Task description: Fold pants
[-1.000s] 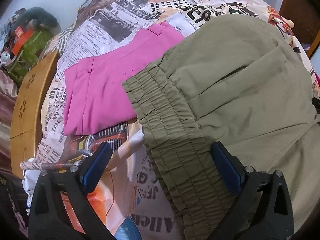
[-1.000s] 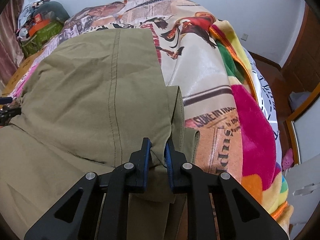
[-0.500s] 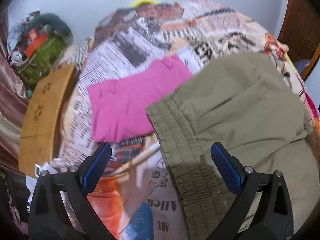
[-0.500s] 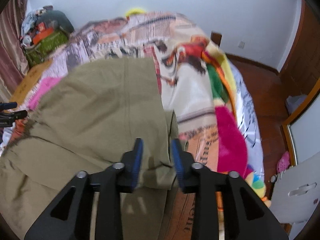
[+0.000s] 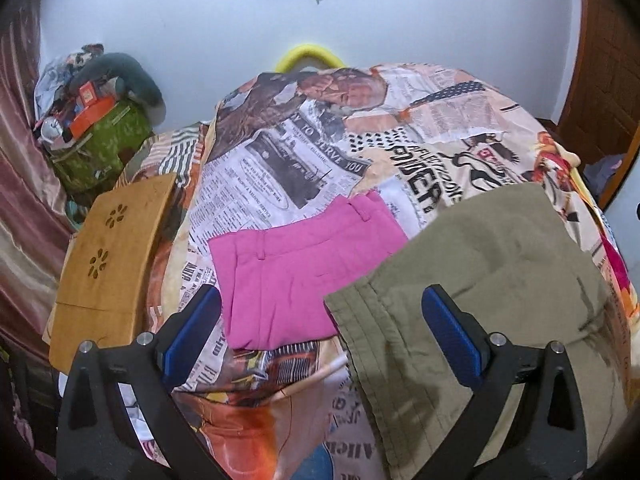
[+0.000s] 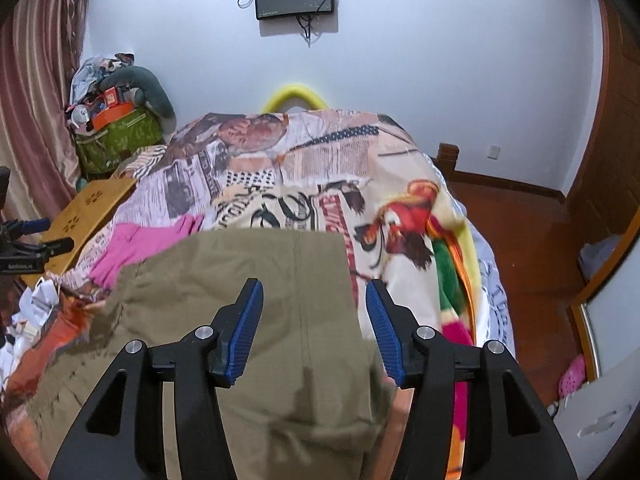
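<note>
Left wrist view: the left gripper (image 5: 320,332) hovers with fingers spread wide, holding nothing, above the olive pants (image 5: 500,280) lying folded on the bed (image 5: 320,152) beside pink pants (image 5: 296,272).

Right wrist view: the right gripper (image 6: 314,328) is likewise wide open and empty. Soft, limp cloth; pinching the elastic waistband or a folded edge looks best.

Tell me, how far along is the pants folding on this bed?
The pink folded pants already lie flat on the newspaper-print bedspread, so that pair looks done. The olive-green cotton pants lie doubled over beside them, overlapping their edge. Nothing is in hand: the left gripper and right gripper are both open above the cloth. Whether another fold remains, I cannot tell.
</note>
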Demonstrator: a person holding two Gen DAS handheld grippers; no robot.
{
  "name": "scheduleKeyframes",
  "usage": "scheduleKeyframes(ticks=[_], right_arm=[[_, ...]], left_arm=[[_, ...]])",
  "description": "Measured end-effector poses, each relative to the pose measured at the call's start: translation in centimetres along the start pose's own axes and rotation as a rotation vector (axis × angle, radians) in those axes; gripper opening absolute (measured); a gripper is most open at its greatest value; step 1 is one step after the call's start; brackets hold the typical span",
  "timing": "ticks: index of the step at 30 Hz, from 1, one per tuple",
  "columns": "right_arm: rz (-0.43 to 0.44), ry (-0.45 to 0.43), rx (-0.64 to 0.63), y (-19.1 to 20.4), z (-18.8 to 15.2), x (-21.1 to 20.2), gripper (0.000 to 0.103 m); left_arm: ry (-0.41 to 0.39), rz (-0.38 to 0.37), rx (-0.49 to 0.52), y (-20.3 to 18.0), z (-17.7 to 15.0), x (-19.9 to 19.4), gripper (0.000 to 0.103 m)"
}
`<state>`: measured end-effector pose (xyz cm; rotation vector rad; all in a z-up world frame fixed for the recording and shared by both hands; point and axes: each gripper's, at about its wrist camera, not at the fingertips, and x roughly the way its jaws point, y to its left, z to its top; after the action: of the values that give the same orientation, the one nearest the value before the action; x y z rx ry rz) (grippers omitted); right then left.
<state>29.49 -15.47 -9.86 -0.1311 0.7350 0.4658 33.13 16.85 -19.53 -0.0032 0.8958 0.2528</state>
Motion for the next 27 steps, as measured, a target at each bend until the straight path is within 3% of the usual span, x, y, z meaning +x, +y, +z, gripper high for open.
scheduleKeyframes(ticks=[5, 16, 25, 27], right_arm=[[0.001, 0.012, 0.01, -0.3, 1.2, 2.9, 0.053], [-0.003, 0.145, 0.067, -2.2, 0.9, 12.2, 0.053], [0.006, 0.218, 0.069, -2.4, 1.2, 17.6, 0.053], [0.015, 0.203, 0.094, -2.8, 1.3, 18.0, 0.053]], left_arm=[[0.066, -0.018, -0.047, 0.9, 0.4, 3.8, 0.102], [0.229, -0.077, -0.146, 1.3, -1.2, 12.3, 0.102], [0.263, -0.117, -0.096, -0.5, -2.0, 14.8, 0.102], [0.265, -0.12, -0.083, -0.9, -1.9, 15.1, 0.095]])
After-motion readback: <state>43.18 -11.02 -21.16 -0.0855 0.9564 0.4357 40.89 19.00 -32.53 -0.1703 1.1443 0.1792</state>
